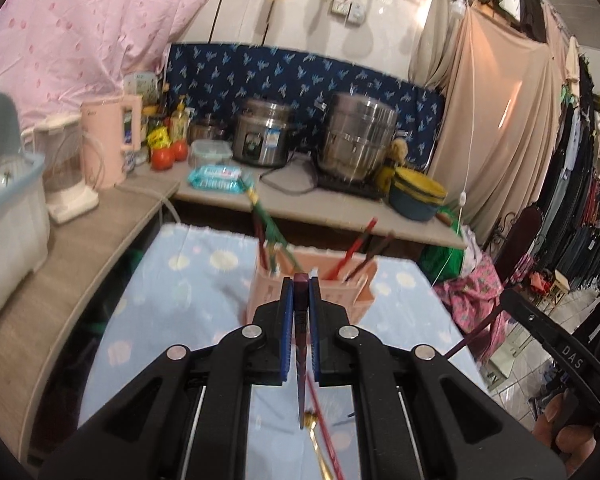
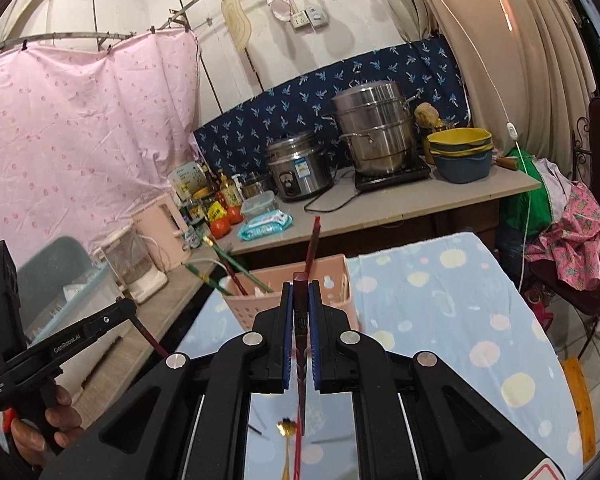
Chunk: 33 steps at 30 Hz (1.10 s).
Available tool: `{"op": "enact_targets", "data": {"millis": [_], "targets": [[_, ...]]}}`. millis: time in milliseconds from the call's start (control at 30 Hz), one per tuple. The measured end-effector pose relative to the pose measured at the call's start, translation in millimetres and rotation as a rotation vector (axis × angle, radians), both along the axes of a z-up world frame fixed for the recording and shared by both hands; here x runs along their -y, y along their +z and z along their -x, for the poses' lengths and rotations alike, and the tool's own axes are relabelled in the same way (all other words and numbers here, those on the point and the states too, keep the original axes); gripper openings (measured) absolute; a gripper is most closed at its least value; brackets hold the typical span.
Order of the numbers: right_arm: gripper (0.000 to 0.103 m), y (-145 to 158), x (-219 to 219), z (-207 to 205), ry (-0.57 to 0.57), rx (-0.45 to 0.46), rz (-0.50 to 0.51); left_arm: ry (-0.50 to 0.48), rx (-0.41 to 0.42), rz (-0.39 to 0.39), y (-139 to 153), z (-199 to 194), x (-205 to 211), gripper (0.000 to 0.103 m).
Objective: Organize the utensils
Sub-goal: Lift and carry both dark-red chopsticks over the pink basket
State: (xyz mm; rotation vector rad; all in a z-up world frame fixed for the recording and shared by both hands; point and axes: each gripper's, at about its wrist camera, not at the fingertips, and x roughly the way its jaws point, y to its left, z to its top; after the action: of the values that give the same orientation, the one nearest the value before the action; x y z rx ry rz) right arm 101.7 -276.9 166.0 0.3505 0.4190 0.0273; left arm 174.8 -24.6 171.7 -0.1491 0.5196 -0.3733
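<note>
A pink utensil basket stands on the blue spotted tablecloth and holds red and green chopsticks. My left gripper is shut on a dark red chopstick, held just before the basket. My right gripper is shut on another dark red chopstick, also just short of the basket. A gold spoon and a red chopstick lie on the cloth below the grippers. The right gripper also shows at the right edge of the left wrist view, the left gripper at the left of the right wrist view.
A counter behind the table carries a rice cooker, a steel steamer pot, stacked bowls, wet wipes, tomatoes and bottles. A pink kettle and a plastic bin stand left. Clothes hang right.
</note>
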Motion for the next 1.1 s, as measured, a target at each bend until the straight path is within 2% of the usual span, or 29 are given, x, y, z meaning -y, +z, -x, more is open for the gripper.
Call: {"op": "enact_targets", "data": {"millis": [300, 500, 767, 1100], "targets": [[0.007, 57.2, 3.5, -40.6, 0.012, 0.135, -0.017, 0.02, 0.173, 0.03, 72.1, -33.6, 10.3, 0.007], [0.007, 82.0, 3.7, -76.5, -0.003, 0.194, -0.009, 0.051, 0.234, 0.033, 95.1, -62.6, 14.6, 0.007], [0.007, 76.3, 5.1, -113.9, -0.021, 0.184, -0.014, 0.07, 0.199, 0.026, 79.6, -95.7, 16.2, 0.007], [0.007, 33.9, 5.3, -142.5, -0.024, 0.078, -0.014, 0.071, 0.132, 0.008, 47.8, -114.3, 18.9, 0.007]]}}
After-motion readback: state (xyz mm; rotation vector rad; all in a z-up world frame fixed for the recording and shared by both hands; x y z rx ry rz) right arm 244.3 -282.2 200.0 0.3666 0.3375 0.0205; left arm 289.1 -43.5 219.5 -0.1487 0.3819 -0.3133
